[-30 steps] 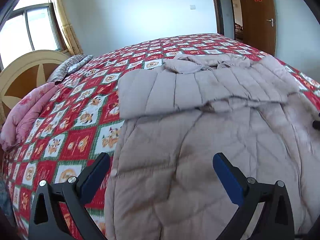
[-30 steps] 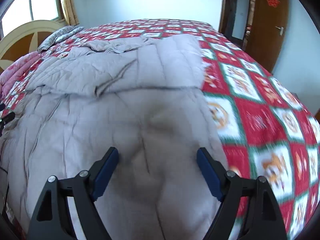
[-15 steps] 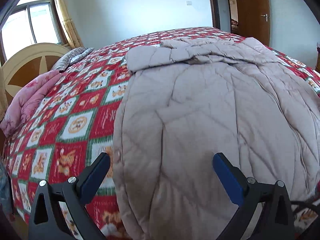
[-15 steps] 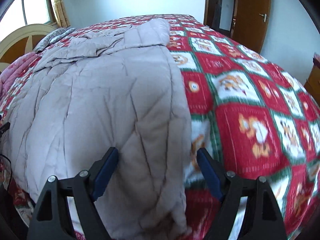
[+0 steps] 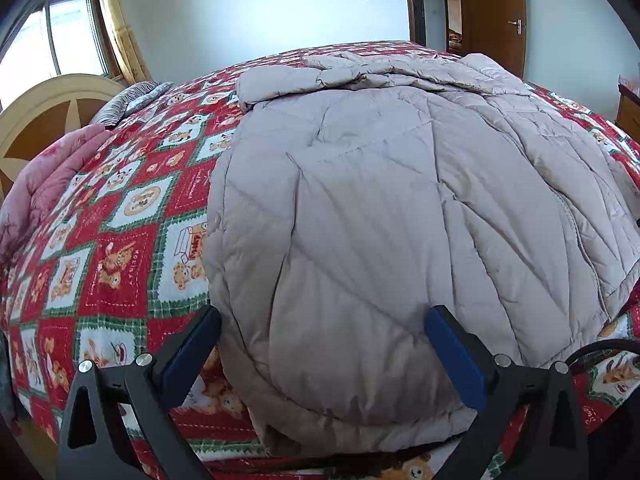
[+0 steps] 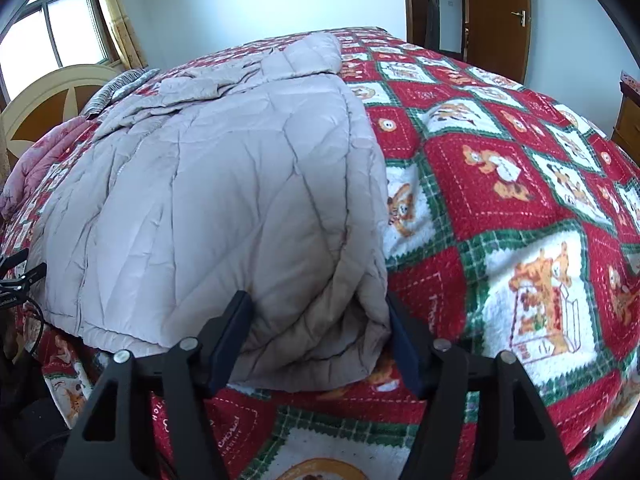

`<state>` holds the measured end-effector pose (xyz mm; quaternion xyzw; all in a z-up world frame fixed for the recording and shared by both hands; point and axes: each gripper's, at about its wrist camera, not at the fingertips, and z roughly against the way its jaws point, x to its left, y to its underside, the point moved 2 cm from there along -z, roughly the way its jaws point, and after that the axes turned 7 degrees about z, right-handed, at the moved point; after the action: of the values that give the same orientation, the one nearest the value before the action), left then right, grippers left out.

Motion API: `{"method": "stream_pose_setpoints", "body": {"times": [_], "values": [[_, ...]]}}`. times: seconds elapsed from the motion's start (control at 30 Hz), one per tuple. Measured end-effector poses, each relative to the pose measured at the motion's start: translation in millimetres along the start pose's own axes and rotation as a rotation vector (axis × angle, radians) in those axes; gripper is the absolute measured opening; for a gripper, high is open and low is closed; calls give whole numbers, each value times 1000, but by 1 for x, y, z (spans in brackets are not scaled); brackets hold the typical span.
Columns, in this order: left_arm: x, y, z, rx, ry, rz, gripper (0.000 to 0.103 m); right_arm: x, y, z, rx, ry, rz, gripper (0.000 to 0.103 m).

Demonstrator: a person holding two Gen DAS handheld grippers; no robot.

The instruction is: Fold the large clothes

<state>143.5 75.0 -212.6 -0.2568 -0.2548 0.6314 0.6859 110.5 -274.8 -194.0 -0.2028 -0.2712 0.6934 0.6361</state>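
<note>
A beige quilted coat (image 5: 380, 184) lies flat on the bed, its collar end far away and its hem at the near edge. My left gripper (image 5: 322, 320) stands open over the hem's left corner. One of its fingers (image 5: 196, 344) sits just outside the coat's side edge, and the other rests over the fabric. In the right wrist view the coat (image 6: 224, 184) has its right hem corner bunched between the blue pads of my right gripper (image 6: 316, 304). Those jaws are closing, and the puffy fabric fills the gap and touches both pads.
A red, green and white bear-print blanket (image 5: 132, 240) (image 6: 500, 184) covers the bed. A pink quilt (image 5: 40, 184), a striped pillow (image 5: 128, 100) and a round headboard (image 5: 48, 120) are at the far left. A wooden door (image 5: 496, 12) and a cabinet (image 5: 628, 108) stand at the right.
Both grippers have drawn back along the coat to its near hem, which now lies between their fingers. The right jaws have narrowed onto the bunched hem corner. The left jaws stay wide.
</note>
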Motion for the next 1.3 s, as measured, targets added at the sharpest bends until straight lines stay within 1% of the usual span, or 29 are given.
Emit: {"method": "stream_pose_setpoints", "body": {"times": [0.03,0.1,0.13,0.17,0.2,0.3,0.33,0.37,0.4,0.43,0.5,0.53,0.57,0.6,0.63,0.7,0.73,0.8,0.9,1.03,1.23,1.3], "values": [[1,0,0,3,9,12,102,1,1,0,-1,-5,-6,64],[3,1,-2,21,36,43,102,3,2,1,-8,-23,-18,53],[4,1,-3,33,64,63,102,4,3,2,-14,-27,-17,50],[6,2,-3,40,77,77,102,6,3,4,-21,-25,-11,44],[7,2,-3,47,84,86,102,8,3,6,-28,-25,-8,40],[9,3,-4,60,95,99,102,11,4,6,-31,-29,-3,40],[10,4,-5,66,104,108,102,12,4,6,-33,-30,0,38],[11,5,-5,74,107,115,102,13,4,6,-36,-32,10,27],[11,7,-5,83,109,117,98,15,4,7,-44,-31,23,19],[10,7,-3,86,102,110,87,16,4,10,-53,-32,29,17],[7,8,2,84,75,78,74,17,3,17,-78,-37,35,15],[5,8,7,79,72,65,67,17,2,19,-87,-41,32,14],[4,8,9,73,77,58,63,16,1,21,-96,-47,26,14],[4,8,12,67,77,50,53,15,1,23,-102,-56,19,13],[3,8,13,64,67,39,37,15,1,23,-105,-61,14,13],[3,6,17,48,53,8,19,14,0,27,-124,-87,-3,12],[4,3,21,37,47,5,16,14,-1,32,-145,-104,-9,11],[8,-5,36,-2,58,14,15,12,-5,50,-210,-131,-17,11],[14,-18,60,-70,63,18,14,10,-14,71,-285,-154,-37,10],[21,-36,90,-142,93,53,13,11,-25,87,-341,-177,-55,9],[31,-59,132,-222,182,100,11,8,-39,125,-441,-204,-73,8],[37,-69,145,-248,222,115,11,4,-45,140,-480,-218,-87,8]]}}
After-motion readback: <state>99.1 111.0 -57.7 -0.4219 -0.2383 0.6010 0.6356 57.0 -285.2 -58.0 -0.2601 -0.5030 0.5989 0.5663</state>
